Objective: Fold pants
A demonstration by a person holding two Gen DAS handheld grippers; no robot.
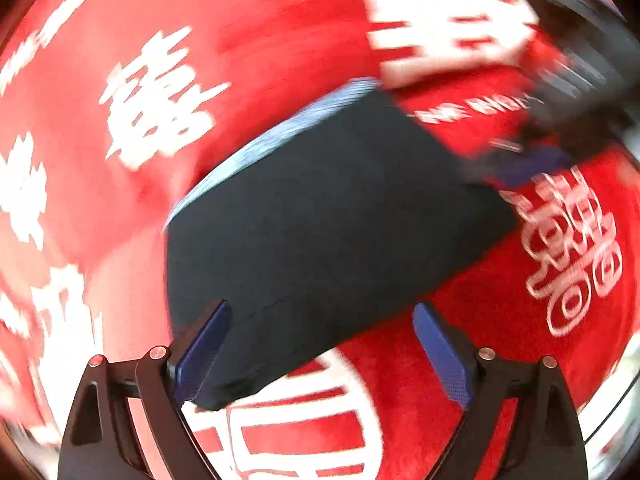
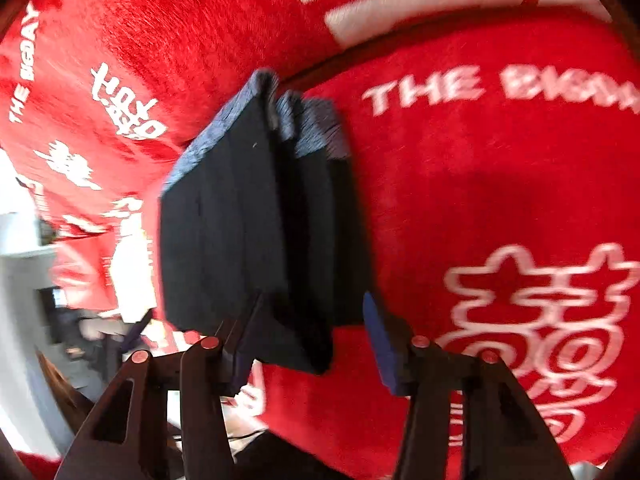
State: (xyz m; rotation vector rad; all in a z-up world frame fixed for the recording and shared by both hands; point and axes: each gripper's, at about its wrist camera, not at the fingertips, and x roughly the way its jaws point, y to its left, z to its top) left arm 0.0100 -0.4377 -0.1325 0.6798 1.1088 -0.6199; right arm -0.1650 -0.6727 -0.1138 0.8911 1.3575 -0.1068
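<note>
The dark navy pants (image 1: 328, 220) lie folded into a thick rectangle on the red cloth (image 1: 260, 40), with a lighter blue edge along their far side. My left gripper (image 1: 320, 344) is open, its blue pads on either side of the near corner of the pants. The other gripper shows blurred at the upper right (image 1: 568, 80). In the right wrist view the folded pants (image 2: 248, 220) show stacked layers and a blue hem at the far end. My right gripper (image 2: 308, 340) is open, its jaws astride the near end of the bundle.
The red plush cloth (image 2: 480, 184) with white characters and "THE BIGDAY" lettering covers the whole surface. Its left edge drops off toward a room with furniture (image 2: 60, 304). Both views are motion-blurred.
</note>
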